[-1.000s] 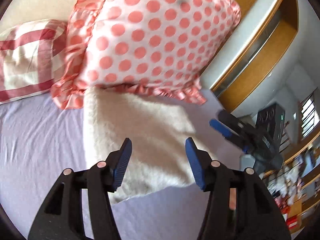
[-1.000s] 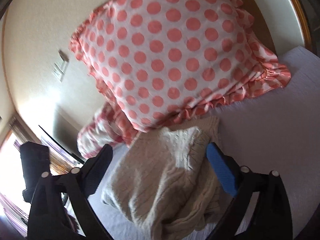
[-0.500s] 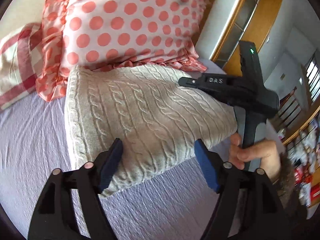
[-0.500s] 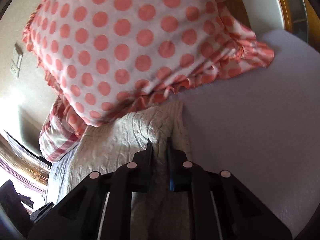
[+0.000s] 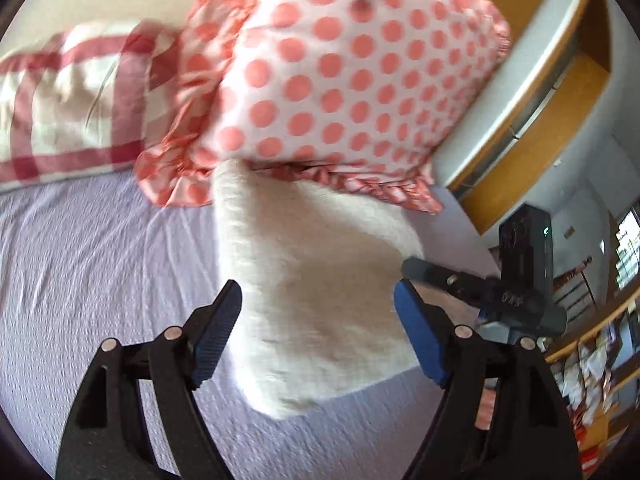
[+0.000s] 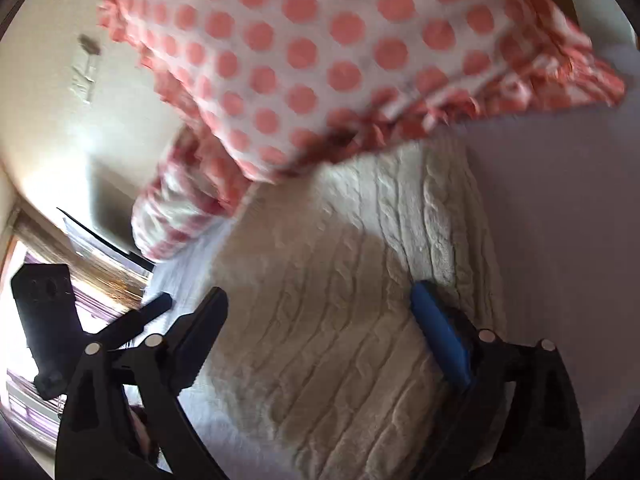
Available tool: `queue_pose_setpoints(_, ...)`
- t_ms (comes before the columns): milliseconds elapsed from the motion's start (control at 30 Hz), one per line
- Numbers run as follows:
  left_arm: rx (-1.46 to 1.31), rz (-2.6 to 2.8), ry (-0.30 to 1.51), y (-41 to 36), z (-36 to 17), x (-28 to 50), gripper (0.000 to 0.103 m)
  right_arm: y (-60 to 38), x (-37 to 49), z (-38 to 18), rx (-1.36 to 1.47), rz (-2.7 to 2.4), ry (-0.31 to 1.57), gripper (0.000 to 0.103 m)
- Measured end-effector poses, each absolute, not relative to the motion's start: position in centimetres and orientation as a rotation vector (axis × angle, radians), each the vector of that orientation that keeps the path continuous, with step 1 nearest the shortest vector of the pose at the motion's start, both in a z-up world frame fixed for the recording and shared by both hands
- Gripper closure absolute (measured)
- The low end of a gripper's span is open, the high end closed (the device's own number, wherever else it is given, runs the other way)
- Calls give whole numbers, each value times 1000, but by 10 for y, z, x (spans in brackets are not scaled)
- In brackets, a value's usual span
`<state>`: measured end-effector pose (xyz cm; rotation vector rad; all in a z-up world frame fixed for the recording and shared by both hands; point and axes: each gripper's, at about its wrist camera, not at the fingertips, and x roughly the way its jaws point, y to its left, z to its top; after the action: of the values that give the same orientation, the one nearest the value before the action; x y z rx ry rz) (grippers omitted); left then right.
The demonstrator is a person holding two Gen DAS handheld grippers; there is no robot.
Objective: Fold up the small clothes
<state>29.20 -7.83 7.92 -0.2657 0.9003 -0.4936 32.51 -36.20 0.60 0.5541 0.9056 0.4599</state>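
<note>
A cream cable-knit garment (image 5: pixel 316 280) lies folded on the lilac bedsheet (image 5: pixel 88 264), its far edge tucked under a polka-dot pillow. It also shows in the right wrist view (image 6: pixel 352 320). My left gripper (image 5: pixel 318 312) is open and empty, hovering over the garment's near end. My right gripper (image 6: pixel 320 320) is open and empty above the knit, and it shows at the garment's right side in the left wrist view (image 5: pixel 448 280).
A white pillow with coral dots (image 5: pixel 352 80) leans at the head of the bed, with a red checked pillow (image 5: pixel 76 100) to its left. A wooden and white headboard shelf (image 5: pixel 540 92) stands at the right. Cluttered shelves (image 5: pixel 600 360) lie beyond the bed.
My right gripper was shut on the garment's edge half a second ago and is open now, pulled back a little. The left gripper stayed open above the knit.
</note>
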Motion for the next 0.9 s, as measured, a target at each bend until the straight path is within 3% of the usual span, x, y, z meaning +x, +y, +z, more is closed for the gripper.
queue_pose_setpoints(167,-372,-453,998,-59,51,321,25,-390,308,35,585,416,761,1)
queue_pose_setpoints(433,-471,-482,1099,-64,13,353,21,-397,337,-21,686,395,959,5)
queue_pose_setpoints(500,-468,-485,1088,-68,12,356,22,-392,340,-25,681,408,951,12)
queue_pose_setpoints(533,-468,-488,1084,-70,11,358,29,-393,339,-26,685,417,944,16)
queue_pose_setpoints(600,-488,-492,1089,-74,8,360,43,-394,342,-34,722,452,946,43)
queue_pose_setpoints(667,-463,-478,1073,-75,13,357,53,-399,340,-39,786,490,954,53)
queue_pose_setpoints(733,-435,-488,1056,-72,24,351,63,-395,339,-40,854,542,944,57)
queue_pose_setpoints(900,-352,-471,992,-26,60,332,65,-346,349,-26,847,653,958,62)
